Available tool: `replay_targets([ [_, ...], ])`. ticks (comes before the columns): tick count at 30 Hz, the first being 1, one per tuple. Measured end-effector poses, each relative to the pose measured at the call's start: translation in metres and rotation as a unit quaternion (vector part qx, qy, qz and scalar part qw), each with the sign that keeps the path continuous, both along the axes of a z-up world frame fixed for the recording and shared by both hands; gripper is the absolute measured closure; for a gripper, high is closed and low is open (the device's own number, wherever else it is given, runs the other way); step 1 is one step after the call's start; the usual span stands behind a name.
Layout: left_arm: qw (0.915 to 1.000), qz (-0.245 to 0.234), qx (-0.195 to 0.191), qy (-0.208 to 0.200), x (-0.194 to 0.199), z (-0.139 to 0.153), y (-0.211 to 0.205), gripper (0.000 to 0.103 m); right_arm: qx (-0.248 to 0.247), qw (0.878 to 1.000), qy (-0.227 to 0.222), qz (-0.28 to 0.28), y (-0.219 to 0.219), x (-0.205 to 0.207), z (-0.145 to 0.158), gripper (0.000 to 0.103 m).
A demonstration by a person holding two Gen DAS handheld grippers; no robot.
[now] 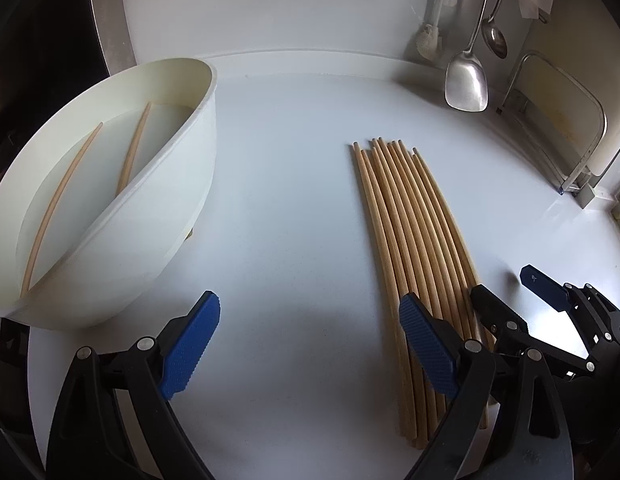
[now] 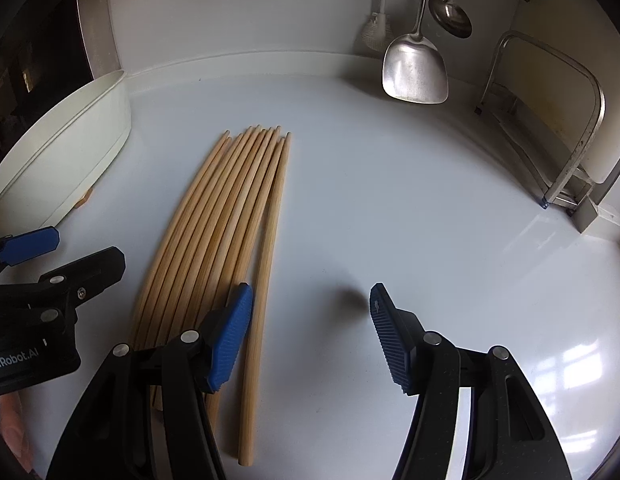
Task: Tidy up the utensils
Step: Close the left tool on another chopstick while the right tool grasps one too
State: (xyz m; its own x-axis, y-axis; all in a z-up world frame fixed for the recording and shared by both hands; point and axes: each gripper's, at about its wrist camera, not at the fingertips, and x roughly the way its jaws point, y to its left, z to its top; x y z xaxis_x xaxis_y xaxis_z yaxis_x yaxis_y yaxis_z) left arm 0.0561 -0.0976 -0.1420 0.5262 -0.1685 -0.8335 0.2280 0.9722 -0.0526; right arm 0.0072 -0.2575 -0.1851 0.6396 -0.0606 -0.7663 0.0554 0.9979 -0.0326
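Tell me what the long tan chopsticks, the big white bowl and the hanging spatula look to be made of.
Long tan chopsticks: wood or bamboo, matte, showing lengthwise grain streaks.
Big white bowl: probably plastic or melamine; smooth, opaque, soft sheen, thin rim.
Hanging spatula: metal, likely stainless steel; grey, reflective, slightly smudged blade.

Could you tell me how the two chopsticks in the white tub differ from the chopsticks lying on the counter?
The two chopsticks in the tub lie apart from each other, while the chopsticks on the counter lie side by side, touching, in one row. The tub pair sits inside the white tub; the counter group rests flat on the bare counter. The tub holds two; the counter holds many more. All look like the same plain light wooden sticks.
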Motion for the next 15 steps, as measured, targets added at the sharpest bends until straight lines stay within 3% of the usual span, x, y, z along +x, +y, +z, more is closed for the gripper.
replay_targets([
  [15, 0.9998, 0.007, 0.012, 0.016, 0.009, -0.013, -0.009, 0.013, 0.015, 1.0, -0.009, -0.022, -0.042, -0.006, -0.001, 0.045],
])
